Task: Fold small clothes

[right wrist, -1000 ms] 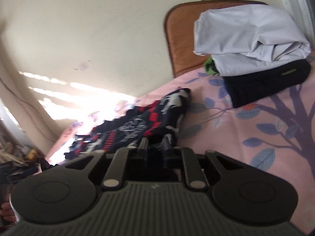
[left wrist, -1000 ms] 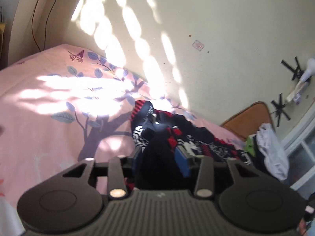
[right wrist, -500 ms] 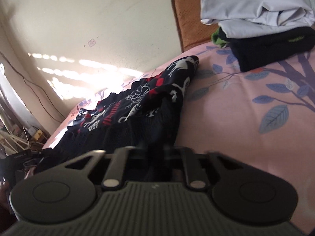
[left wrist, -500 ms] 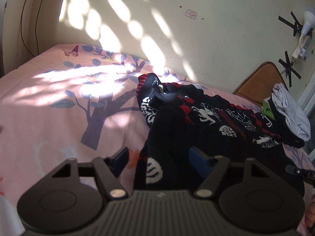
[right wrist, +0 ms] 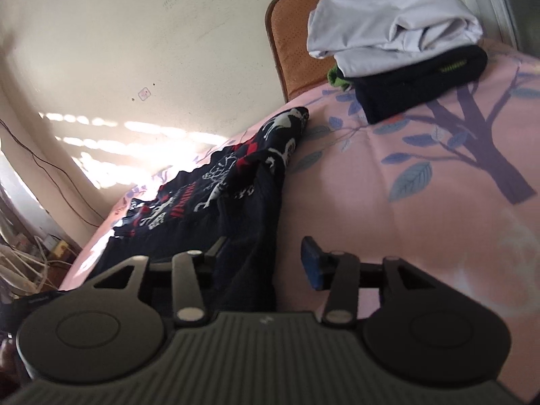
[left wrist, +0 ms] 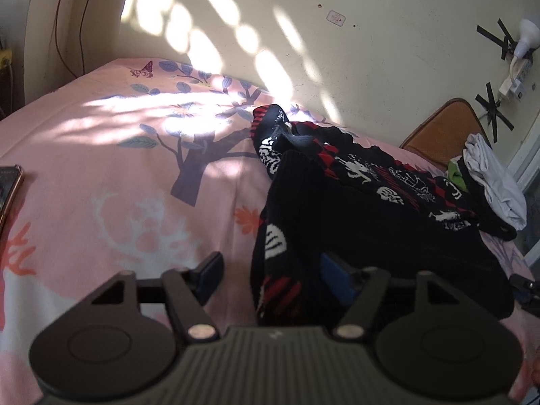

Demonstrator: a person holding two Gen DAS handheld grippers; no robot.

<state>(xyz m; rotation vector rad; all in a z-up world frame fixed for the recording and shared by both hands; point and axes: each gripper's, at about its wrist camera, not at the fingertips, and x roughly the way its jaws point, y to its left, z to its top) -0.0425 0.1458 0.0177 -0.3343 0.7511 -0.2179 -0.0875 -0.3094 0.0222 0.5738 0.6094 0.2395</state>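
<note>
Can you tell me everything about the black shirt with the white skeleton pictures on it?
The black garment looks like soft knit cloth, printed with white skeleton figures and red blocks. It lies rumpled, partly doubled over itself, on the pink bedsheet. Its near edge sits between the open fingers of the left gripper and the right gripper; neither clamps it.

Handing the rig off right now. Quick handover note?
Left gripper: open, the black patterned garment lies between its fingers, not clamped.
Right gripper: open, same garment's edge between the fingers.
Garment lies folded over on the pink bedsheet, still rumpled.
Finished stack sits at the headboard.
Left: smooth, finish the fold, add to the stack.
</note>
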